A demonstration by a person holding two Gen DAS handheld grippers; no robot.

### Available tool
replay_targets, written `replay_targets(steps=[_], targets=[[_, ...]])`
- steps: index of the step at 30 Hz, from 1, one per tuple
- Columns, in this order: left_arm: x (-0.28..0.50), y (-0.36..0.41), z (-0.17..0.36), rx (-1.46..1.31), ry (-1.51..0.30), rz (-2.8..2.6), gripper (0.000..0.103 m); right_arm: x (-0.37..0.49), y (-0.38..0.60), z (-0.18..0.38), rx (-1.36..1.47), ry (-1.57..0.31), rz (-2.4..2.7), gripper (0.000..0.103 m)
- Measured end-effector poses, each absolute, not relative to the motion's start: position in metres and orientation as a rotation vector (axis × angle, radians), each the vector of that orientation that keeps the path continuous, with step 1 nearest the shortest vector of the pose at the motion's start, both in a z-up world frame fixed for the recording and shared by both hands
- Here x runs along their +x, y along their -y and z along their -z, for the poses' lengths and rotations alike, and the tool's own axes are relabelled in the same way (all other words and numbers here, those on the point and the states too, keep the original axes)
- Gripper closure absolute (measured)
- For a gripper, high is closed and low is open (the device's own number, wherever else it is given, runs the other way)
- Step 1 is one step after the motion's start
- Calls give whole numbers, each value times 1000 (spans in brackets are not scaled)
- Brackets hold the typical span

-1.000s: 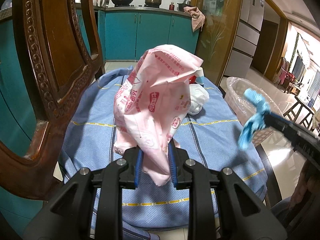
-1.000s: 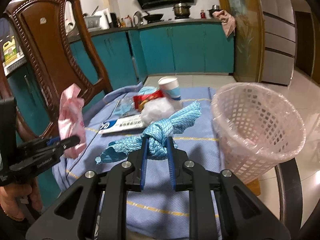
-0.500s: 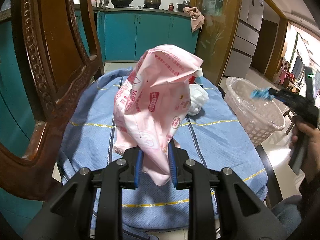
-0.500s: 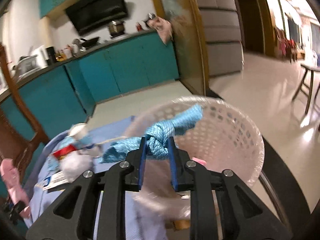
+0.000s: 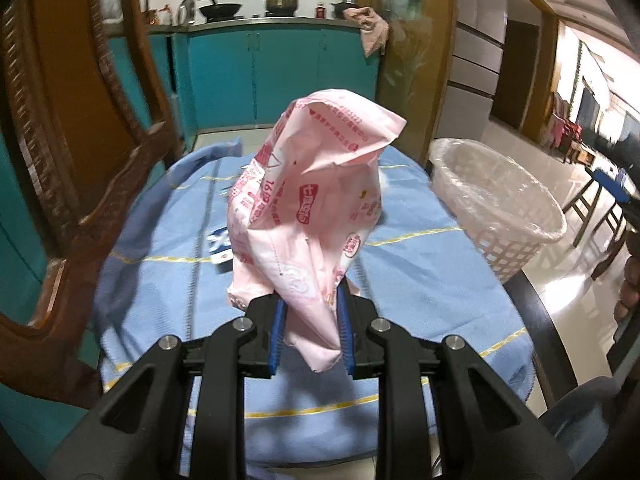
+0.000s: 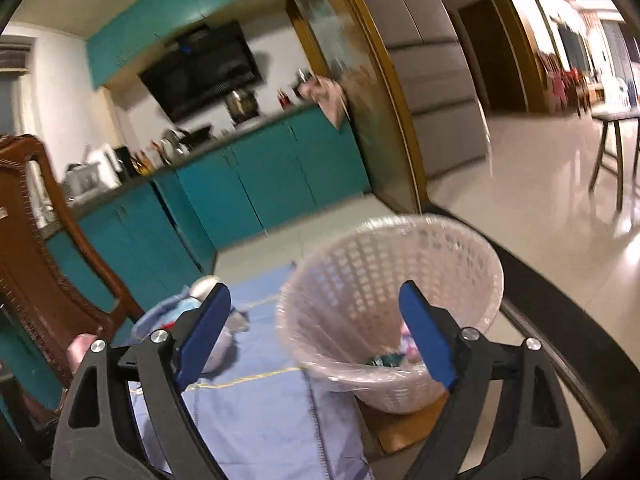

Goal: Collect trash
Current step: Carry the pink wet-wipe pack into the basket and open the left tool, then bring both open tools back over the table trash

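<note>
Item: crumpled pink printed plastic wrapper, standing up from the left gripper at the centre of the left wrist view, held above the blue cloth-covered surface.
Left jaws: clamped on the wrapper's narrow lower end; a short tail pokes out below the blue pads.
Right jaws: the right gripper has just been opening; its jaws stand wide apart with nothing between them, framing the bin in the lower middle of the right wrist view.
Destination: white lattice plastic waste bin with a clear liner, at the surface's edge, right of centre in the left wrist view.
Handling, judged: light, thin, floppy film; likely slick, so a pinch on bunched folds holds better than on a single layer. Not fragile. It probably drops slowly and may catch on the liner rim.
Bin contents: some pink and dark scraps at the bottom, partly behind a pad; not identifiable.
Other litter: small pile at lower left of the right wrist view, blurred and half behind a pad; a white-and-blue packet is mostly hidden behind the wrapper.
Cut off: dark carved wooden chair; a hand at the right edge of the left wrist view.
</note>
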State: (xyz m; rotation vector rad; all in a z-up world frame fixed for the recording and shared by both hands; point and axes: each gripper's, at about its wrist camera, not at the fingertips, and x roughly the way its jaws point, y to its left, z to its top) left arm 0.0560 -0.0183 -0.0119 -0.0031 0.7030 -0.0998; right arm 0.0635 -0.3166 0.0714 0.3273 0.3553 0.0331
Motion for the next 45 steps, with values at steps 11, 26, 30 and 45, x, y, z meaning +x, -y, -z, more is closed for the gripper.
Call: replay_targets(steps=[11,26,30,45], targets=[[127,163,-29,-17,-693,376,79,40,366,-73,467,-206,125,15],[110,109,-22,55,-646,243,11,52,334,-68,359,-308,2,15],[69,46,-11,2,-654,135,10,63,291,-61,251,-414,-118,15],[34,-27,7,-70,-653,22,8,49,208,-37,37,-547,-279,15]])
